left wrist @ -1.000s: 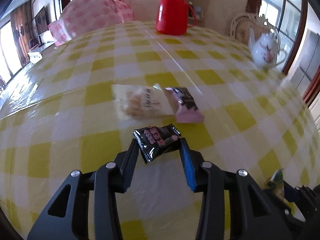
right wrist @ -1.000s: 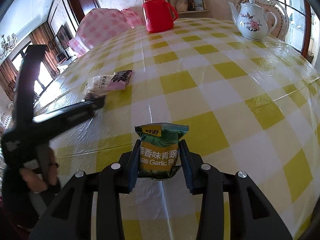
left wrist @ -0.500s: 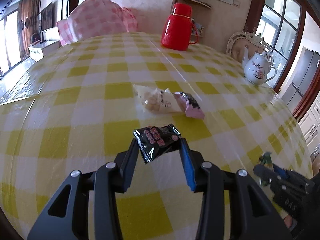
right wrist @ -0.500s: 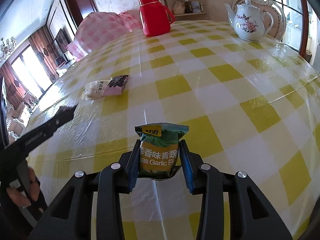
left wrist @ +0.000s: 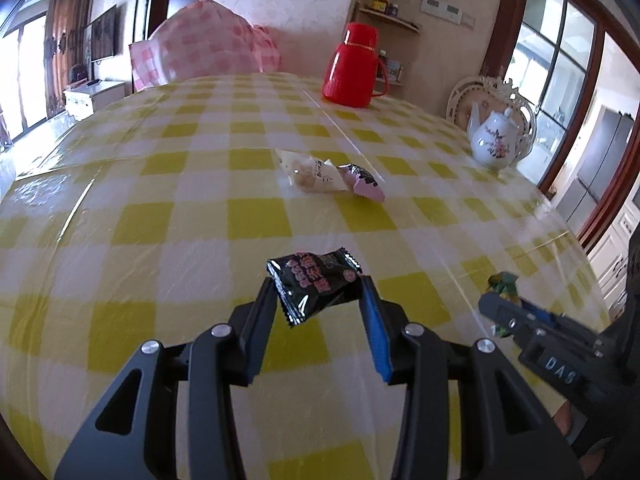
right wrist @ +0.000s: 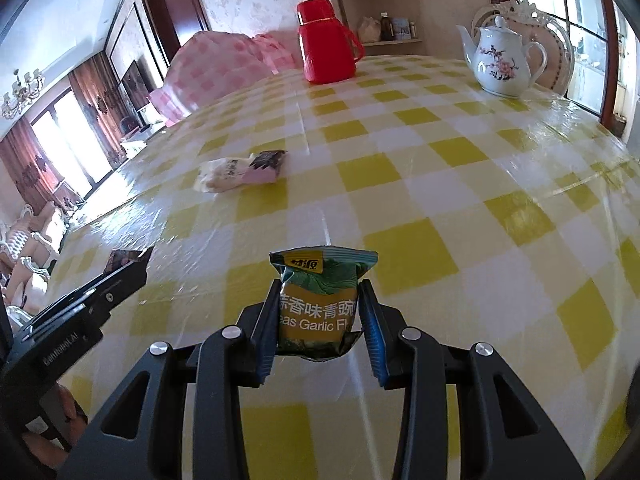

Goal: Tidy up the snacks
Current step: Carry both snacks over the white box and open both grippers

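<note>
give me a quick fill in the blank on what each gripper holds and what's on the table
1. The left gripper is shut on a ____ snack packet.
2. The right gripper holds a green and yellow packet printed with the English word "____".
3. The white packet on the table touches a ____ packet.
4. The teapot is white; the flask is ____.

Missing words: black; Garlic; pink; red

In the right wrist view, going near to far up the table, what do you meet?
Green and yellow snack packet in the right gripper → white and pink snack packets lying together → red flask.
</note>
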`<action>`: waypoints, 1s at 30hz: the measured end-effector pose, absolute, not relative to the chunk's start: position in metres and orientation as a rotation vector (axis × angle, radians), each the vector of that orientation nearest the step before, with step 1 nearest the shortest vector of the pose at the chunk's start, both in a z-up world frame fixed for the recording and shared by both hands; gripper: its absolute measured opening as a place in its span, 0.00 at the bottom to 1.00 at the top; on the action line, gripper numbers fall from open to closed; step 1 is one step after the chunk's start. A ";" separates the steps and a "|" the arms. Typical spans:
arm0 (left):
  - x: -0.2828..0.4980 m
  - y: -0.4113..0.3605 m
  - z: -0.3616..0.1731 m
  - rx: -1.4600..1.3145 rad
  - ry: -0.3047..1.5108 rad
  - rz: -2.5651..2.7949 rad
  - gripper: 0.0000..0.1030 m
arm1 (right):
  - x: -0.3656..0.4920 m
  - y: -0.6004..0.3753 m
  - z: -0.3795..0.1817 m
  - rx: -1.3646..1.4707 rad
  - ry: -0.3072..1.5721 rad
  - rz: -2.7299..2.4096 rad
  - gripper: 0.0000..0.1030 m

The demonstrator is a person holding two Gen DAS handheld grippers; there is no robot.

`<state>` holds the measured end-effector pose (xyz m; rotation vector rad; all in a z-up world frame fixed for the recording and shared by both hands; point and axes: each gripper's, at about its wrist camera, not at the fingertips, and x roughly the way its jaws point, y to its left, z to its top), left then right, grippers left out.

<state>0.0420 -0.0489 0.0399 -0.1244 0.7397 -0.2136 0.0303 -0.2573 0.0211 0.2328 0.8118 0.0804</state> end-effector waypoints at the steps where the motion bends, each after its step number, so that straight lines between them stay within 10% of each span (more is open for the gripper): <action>1: 0.032 -0.047 0.041 -0.119 0.730 -0.210 0.41 | 0.023 -0.255 0.020 0.241 0.815 0.084 0.36; 30: -0.141 0.078 0.087 -0.040 0.616 -0.119 0.42 | -0.116 -0.098 0.048 0.129 0.768 0.359 0.36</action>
